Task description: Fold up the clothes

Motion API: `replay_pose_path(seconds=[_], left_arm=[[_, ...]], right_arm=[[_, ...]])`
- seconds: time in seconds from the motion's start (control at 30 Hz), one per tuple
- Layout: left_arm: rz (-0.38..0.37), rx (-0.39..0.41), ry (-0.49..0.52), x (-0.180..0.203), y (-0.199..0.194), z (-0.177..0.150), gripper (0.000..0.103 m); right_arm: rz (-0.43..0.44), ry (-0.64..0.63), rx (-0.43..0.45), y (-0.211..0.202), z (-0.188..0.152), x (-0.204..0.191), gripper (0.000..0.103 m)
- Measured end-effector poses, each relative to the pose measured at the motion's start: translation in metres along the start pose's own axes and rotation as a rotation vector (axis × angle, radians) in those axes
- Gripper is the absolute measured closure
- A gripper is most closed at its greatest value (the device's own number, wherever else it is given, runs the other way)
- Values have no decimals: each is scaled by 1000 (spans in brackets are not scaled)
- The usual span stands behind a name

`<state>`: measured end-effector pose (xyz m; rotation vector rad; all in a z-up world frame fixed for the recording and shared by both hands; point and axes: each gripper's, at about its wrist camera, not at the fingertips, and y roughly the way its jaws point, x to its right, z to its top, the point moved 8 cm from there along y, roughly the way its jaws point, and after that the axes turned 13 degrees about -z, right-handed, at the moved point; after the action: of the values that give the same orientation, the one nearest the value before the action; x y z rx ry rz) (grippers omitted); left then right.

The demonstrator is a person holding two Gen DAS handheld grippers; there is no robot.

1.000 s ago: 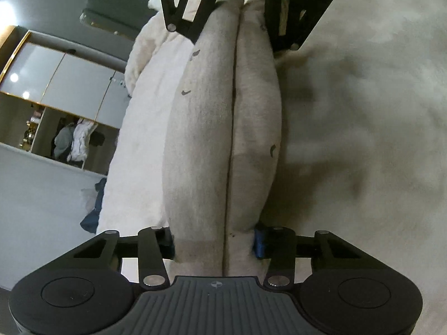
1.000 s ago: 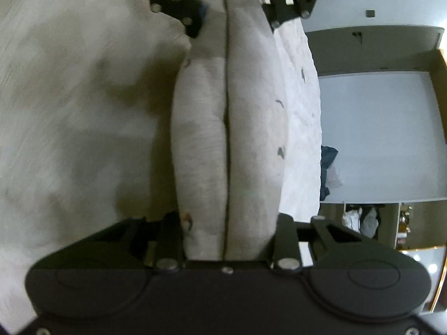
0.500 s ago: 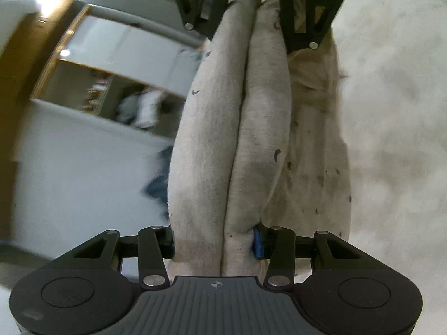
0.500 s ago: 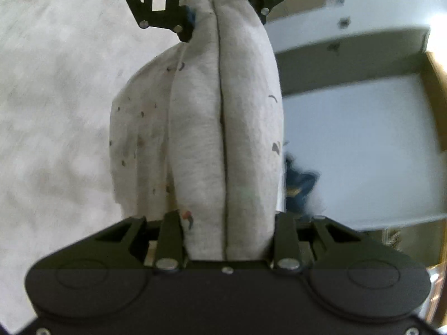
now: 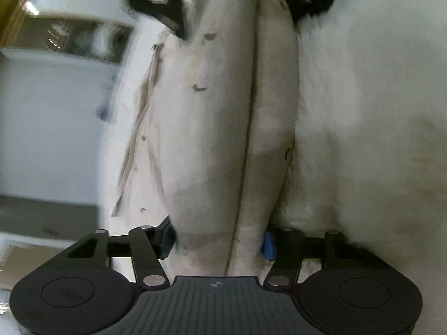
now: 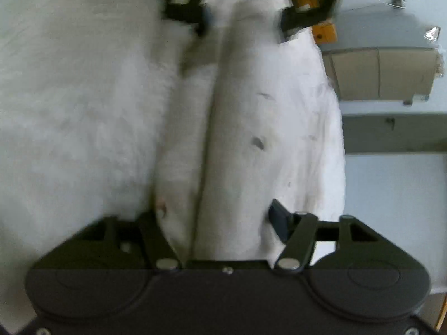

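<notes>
Two grippers face each other w/ a folded cream garment point(image 5: 223, 128) stretched between them, so it lands flat on the white fluffy bed point(image 5: 363, 117). Left gripper point(image 5: 220, 237) and right gripper point(image 6: 220, 217): jaws opening, cloth between them, probably letting go. Bed edge lies near on one side; open bed on the other.

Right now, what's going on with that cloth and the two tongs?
A person holds tongs in each hand, one at each end of a doubled-over pale garment stretched between them over a fluffy white cover. Both are letting go: the left tongs and the right tongs have jaws opening, with the folded edge between them. On each, one pad stands clear of the cloth. The views are blurred, so finer detail is unclear.
</notes>
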<state>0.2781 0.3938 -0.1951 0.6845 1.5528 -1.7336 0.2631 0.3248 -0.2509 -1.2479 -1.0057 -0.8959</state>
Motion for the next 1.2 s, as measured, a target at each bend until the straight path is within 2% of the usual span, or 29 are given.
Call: replay_pose_path(seconds=[0.07,0.2,0.27,0.3,0.4,0.43,0.5,0.53,0.6,0.67,0.73,0.8,0.87,0.9,1.0,1.1,1.2], left_arm=[[-7,10,-49,-3,-9,-5,42],[-60,-11,-106,-8,-37,-25,33],[-59,-38,-173,-14,-58,-35,18],[-57,-50,-213,-17,-69,-39,17],[10,-55,-521,-36,-109,-58,16],[22,-42,-650,-42,-124,-58,12],[45,-16,-903,-53,-152,-58,4],[40,-6,-972,-59,-157,-55,0],[-1,45,-1212,-52,-193,-44,0],[-49,88,-1415,-44,-226,-30,0],[-81,95,-1526,-34,-240,-10,0],[-133,105,-1683,-27,-268,10,0],[-102,95,-1780,-31,-291,29,0],[-76,61,-1826,-26,-307,39,0],[-97,-71,-1873,-1,-328,68,0],[-100,-69,-1889,20,-338,86,0],[-62,-112,-1845,32,-335,95,0]], right_arm=[[36,70,-3,-10,-9,6,43],[187,150,14,-36,-31,15,32],[313,254,22,-57,-47,29,27],[357,342,12,-64,-55,41,25],[446,645,-23,-94,-83,72,20],[468,758,-30,-108,-93,86,20],[485,929,-40,-133,-92,117,18],[490,1009,-44,-144,-89,133,13],[493,1121,-57,-161,-89,153,0],[487,1222,-61,-178,-105,170,0],[483,1281,-69,-192,-114,183,0],[478,1333,-81,-213,-121,201,0],[472,1368,-133,-227,-129,207,0],[471,1371,-167,-230,-131,204,0],[449,1342,-219,-240,-132,191,0],[390,1298,-234,-244,-134,187,0],[351,1295,-253,-253,-139,185,0]])
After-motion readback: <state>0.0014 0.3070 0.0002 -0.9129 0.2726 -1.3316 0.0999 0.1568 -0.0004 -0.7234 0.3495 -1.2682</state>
